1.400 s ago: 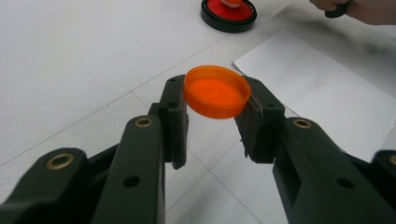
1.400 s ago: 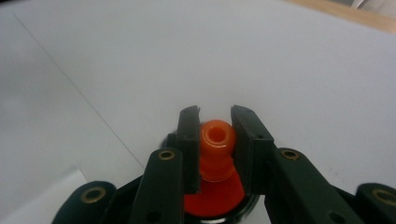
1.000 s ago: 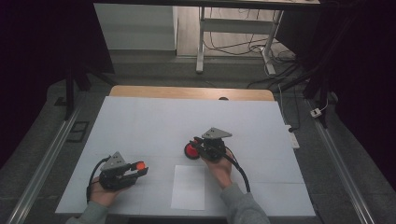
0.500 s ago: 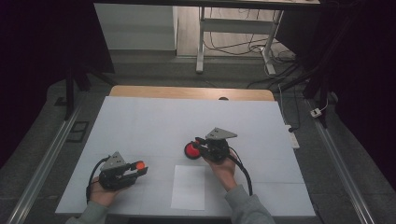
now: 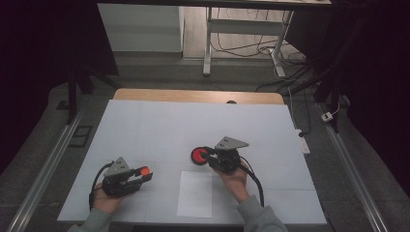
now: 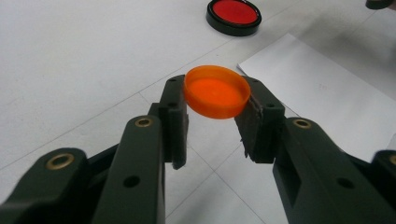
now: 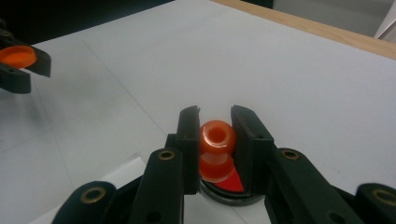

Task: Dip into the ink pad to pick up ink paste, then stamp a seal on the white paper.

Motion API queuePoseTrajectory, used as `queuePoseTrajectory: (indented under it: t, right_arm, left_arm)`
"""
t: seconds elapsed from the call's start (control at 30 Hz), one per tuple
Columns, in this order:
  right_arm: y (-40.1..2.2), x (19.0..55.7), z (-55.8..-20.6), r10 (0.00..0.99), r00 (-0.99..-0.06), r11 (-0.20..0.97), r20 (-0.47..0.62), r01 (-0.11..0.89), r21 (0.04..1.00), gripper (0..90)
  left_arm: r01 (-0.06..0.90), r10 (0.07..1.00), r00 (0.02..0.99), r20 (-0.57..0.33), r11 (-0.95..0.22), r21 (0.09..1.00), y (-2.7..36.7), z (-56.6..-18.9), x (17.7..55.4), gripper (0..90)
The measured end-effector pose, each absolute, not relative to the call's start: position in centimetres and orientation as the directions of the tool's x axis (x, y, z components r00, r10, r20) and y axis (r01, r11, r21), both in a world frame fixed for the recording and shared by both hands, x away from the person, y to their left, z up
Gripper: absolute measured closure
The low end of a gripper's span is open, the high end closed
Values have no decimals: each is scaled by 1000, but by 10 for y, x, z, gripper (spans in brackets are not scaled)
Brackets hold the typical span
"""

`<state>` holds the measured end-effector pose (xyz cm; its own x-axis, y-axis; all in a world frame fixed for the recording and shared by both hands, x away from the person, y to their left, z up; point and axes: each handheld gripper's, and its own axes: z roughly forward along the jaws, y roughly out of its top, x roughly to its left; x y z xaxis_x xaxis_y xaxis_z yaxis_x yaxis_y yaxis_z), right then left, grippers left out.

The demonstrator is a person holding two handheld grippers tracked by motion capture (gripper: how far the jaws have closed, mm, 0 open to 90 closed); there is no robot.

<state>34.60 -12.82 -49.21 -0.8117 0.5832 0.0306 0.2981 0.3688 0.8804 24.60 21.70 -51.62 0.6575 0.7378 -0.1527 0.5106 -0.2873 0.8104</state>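
My left gripper (image 6: 215,100) is shut on a shallow orange cap (image 6: 216,91), held a little above the white table; the same cap (image 5: 143,171) shows at the front left in the high view, and far off in the right gripper view as the orange cap (image 7: 17,56). A red disc with a black rim (image 5: 199,155) lies near the table's middle, also the red disc (image 6: 233,14). My right gripper (image 7: 215,140) is shut on a small orange knobbed piece (image 7: 216,139) with a hole in its top, right over the red disc (image 7: 232,185).
A white paper sheet (image 5: 196,193) lies flat at the front between the two hands. The white table cover (image 5: 193,125) ends at a wooden strip (image 5: 198,96) at the back. Beyond are table legs and cables on the floor.
The right gripper with its orange piece has stayed at the red disc, shifting only slightly. The left gripper has not visibly moved.
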Motion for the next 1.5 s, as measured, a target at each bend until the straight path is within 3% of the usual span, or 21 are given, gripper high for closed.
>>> queuePoseTrajectory:
  t: [0.53,1.5]
  right_arm:
    - [-147,327,-484,544,-836,313,75,285,906,725]
    - [-152,303,-479,460,-885,324,76,247,913,725]
  left_arm:
    - [510,737,659,-149,-292,809,216,-516,247,645]
    - [505,735,660,-154,-283,815,218,-514,245,645]
